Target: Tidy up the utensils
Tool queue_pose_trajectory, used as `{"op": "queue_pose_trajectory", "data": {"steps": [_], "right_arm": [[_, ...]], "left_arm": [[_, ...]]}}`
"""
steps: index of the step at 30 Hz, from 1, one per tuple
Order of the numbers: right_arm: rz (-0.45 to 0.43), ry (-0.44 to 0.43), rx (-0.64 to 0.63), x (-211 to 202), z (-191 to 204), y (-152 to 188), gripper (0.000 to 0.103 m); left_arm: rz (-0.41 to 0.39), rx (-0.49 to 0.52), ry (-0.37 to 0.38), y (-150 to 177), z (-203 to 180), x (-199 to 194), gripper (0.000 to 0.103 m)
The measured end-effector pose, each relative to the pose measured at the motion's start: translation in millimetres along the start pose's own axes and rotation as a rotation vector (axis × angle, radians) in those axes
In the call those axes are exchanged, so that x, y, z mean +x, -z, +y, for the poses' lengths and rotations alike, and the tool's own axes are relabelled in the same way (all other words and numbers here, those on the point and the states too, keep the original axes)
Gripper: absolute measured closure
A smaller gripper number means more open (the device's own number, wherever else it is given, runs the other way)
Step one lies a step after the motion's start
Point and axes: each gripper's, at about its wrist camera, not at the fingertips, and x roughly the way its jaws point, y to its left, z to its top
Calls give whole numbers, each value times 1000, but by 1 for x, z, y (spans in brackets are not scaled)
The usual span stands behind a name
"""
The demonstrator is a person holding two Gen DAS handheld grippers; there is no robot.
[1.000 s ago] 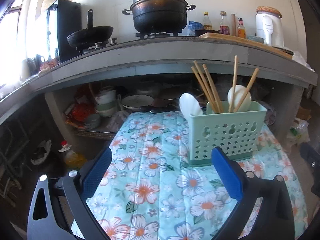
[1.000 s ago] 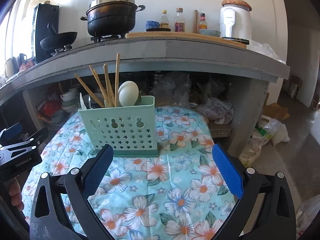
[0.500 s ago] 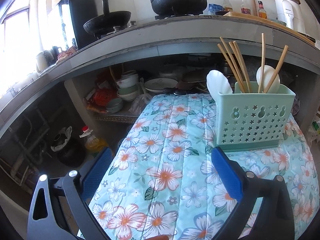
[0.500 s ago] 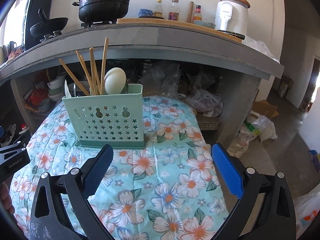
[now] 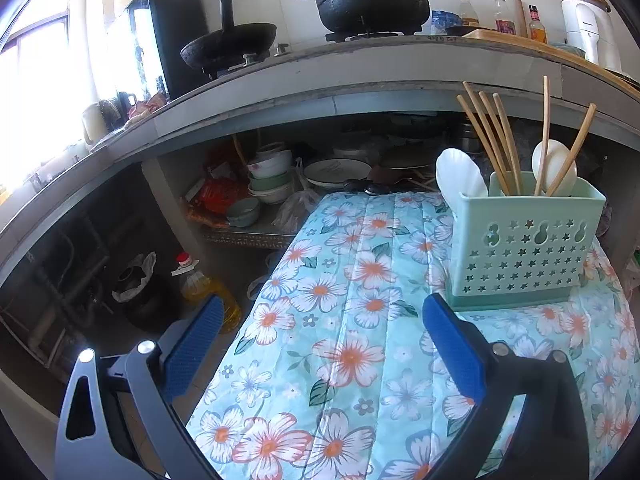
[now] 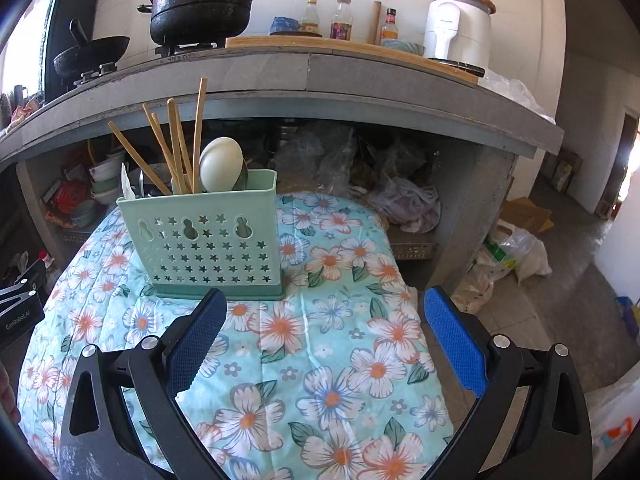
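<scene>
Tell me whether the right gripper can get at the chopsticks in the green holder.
Probably yes: the right gripper is open, and the chopsticks stand clear above the green holder with nothing between.

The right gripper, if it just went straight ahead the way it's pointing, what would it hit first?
Probably the flowered tablecloth, since the right gripper is open and angled down over it. The green utensil holder sits slightly left of that line, though depth is hard to judge.
</scene>
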Motion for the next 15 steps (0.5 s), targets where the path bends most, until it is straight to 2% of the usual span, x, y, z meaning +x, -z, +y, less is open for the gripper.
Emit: {"op": "queue_pose_trajectory", "data": {"steps": [15], "right_arm": [[-11, -6, -3, -3, 3, -2, 8]], "left_arm": [[0, -8, -1, 0, 3, -1, 5]]}}
